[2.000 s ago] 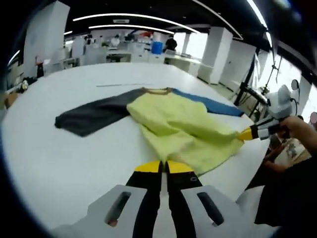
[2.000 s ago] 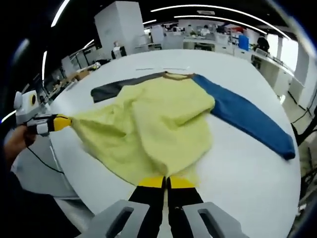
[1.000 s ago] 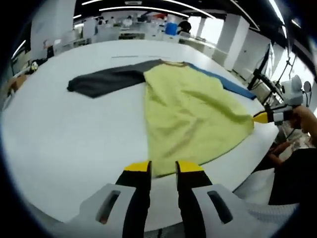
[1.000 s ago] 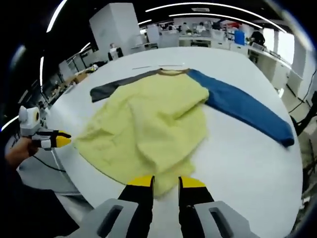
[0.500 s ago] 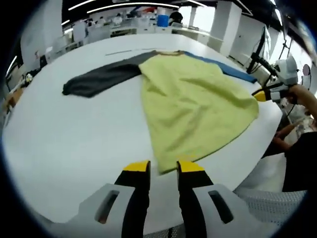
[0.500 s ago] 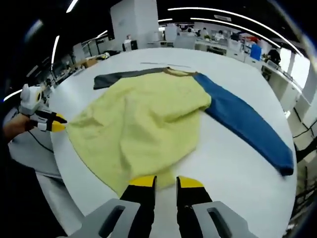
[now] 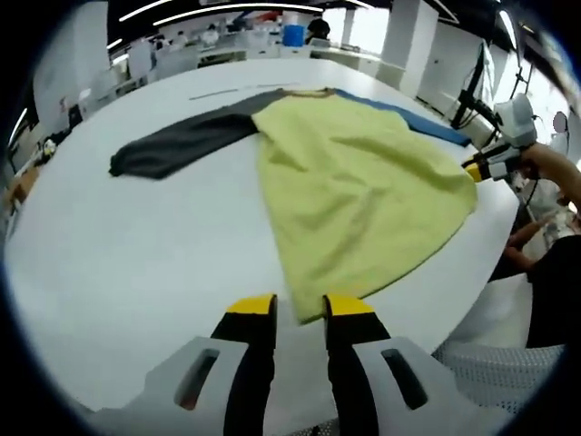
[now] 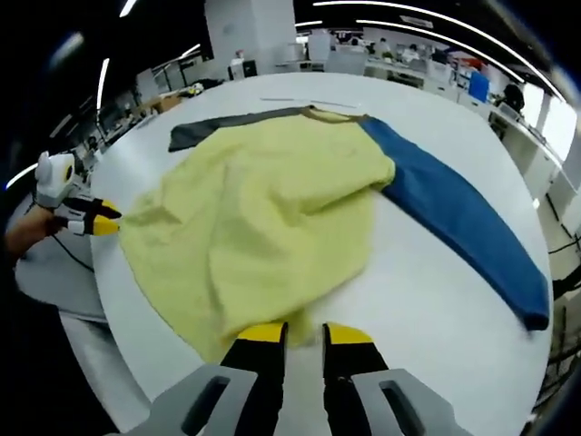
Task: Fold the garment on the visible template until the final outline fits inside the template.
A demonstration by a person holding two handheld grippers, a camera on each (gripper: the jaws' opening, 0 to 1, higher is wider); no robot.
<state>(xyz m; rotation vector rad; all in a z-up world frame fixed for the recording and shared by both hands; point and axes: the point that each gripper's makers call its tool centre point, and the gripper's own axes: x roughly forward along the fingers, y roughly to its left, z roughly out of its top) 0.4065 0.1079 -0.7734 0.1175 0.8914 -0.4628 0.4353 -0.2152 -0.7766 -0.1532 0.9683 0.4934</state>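
A long-sleeved shirt lies spread on the white round table (image 7: 136, 245). Its body is yellow (image 7: 354, 191), with a dark grey sleeve (image 7: 182, 145) and a blue sleeve (image 7: 408, 118). My left gripper (image 7: 300, 309) is open, and one hem corner lies on the table between its tips. The right gripper (image 7: 472, 169), held by a hand, rests at the other hem corner. In the right gripper view the yellow body (image 8: 263, 200), blue sleeve (image 8: 463, 218) and grey sleeve (image 8: 218, 127) lie flat. My right gripper (image 8: 305, 338) stands open at the hem. The left gripper (image 8: 98, 221) sits at the far left.
A thin dark line (image 7: 227, 91) marks the table beyond the collar. The table edge (image 8: 127, 363) runs close below the hem. A stand (image 7: 472, 91) and a person's arm (image 7: 554, 173) are at the right. Office desks fill the background.
Two seconds ago both grippers were shut on the hem corners. They have since opened, and the yellow body now lies flatter and wider on the table.
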